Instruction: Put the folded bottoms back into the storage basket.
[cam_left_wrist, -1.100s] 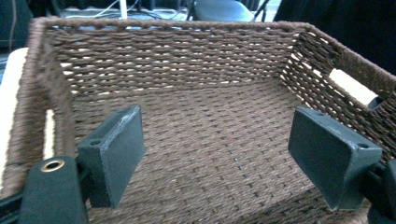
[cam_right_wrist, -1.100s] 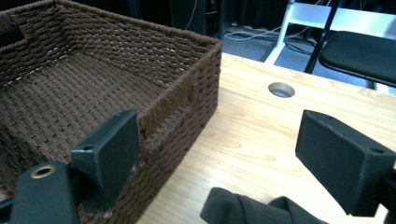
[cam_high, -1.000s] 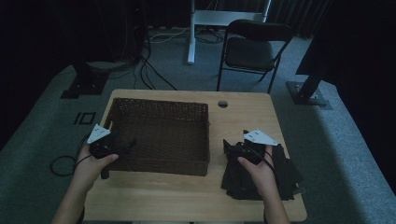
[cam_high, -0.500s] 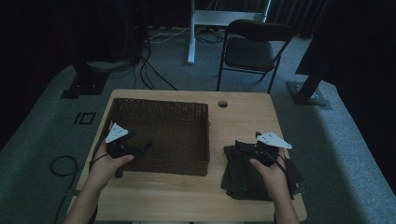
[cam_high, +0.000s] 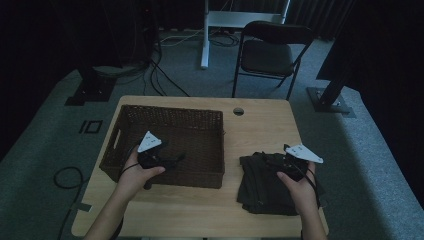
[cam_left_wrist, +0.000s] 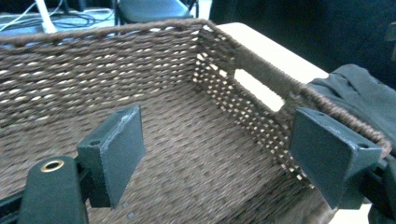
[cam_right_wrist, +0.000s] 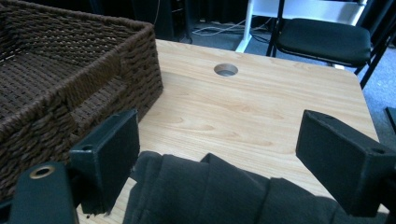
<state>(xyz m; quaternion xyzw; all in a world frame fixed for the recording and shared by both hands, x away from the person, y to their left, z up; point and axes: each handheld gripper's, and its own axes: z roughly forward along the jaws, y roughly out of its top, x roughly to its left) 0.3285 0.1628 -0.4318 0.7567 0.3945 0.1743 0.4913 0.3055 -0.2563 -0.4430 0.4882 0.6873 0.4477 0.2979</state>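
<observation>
A brown wicker basket (cam_high: 170, 115) stands on the left half of the wooden table (cam_high: 260, 125). A dark folded garment (cam_high: 260, 187) lies at the front right, just beside the basket's right wall. My left gripper (cam_high: 175, 160) hovers inside the basket's near side. In the left gripper view its jaws (cam_left_wrist: 224, 158) stand open over the woven bottom (cam_left_wrist: 196, 154) with nothing between them. My right gripper (cam_high: 272, 161) hangs over the garment's far edge. In the right gripper view it (cam_right_wrist: 224, 158) is open, with the garment (cam_right_wrist: 210, 191) just below and between the pads, which do not press on it.
A round cable hole (cam_high: 238, 111) sits at the table's far edge. Behind the table stand a black folding chair (cam_high: 267, 55) and a white desk leg (cam_high: 205, 35). Cables (cam_high: 65, 175) and stand bases (cam_high: 330, 100) lie on the grey carpet around the table.
Both hands have shifted to the right: the left gripper from the basket's left rim to over its inside, the right gripper farther right over the garment. Both stayed open.
</observation>
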